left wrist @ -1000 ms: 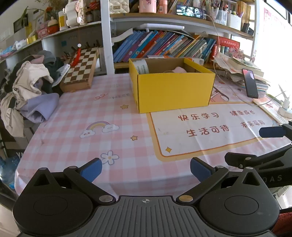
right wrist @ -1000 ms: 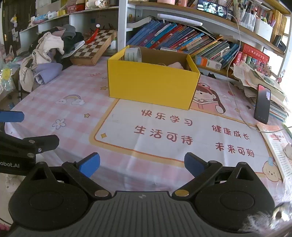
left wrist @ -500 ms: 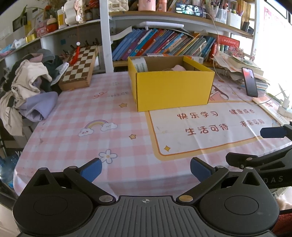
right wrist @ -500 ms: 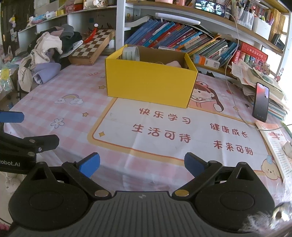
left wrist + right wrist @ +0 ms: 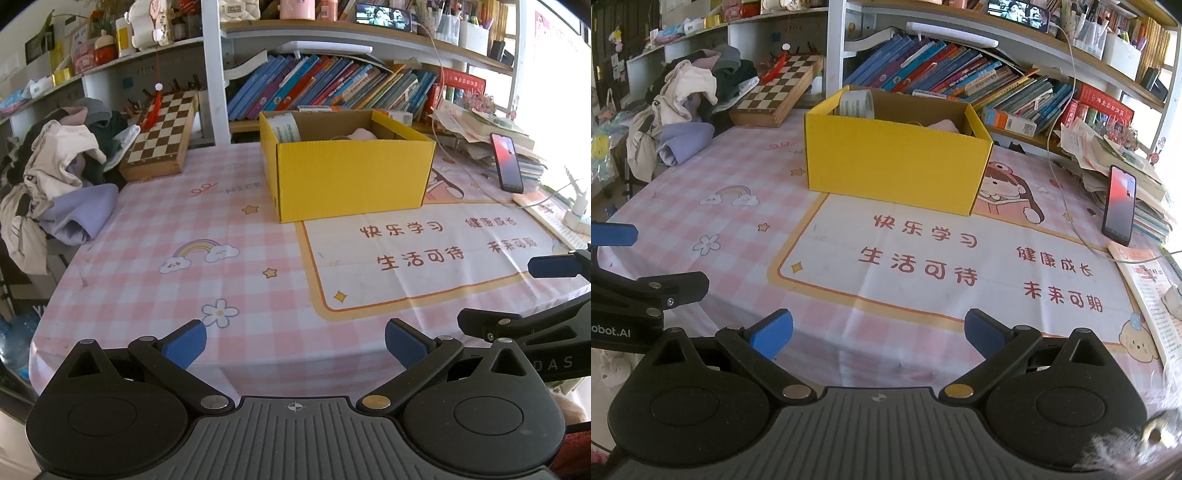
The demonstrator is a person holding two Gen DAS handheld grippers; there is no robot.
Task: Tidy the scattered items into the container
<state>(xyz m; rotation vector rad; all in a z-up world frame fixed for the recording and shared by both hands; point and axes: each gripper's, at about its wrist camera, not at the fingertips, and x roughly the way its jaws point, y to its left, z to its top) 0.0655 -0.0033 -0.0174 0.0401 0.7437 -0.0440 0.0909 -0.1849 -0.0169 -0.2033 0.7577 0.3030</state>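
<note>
Two grippers are hovering at the near edge of the table, both with their blue fingers spread wide and holding nothing: the left gripper and the right gripper. Sitting well ahead of them on the pink checked cloth is the yellow box, its top open, with a roll of tape leaning in one back corner and something pale pink lying inside. Only the left view is showing a power strip at the table's right edge, while the right view is showing more of the phone propped against stacked papers. Clothes and a chessboard are lying at the far left.
</note>
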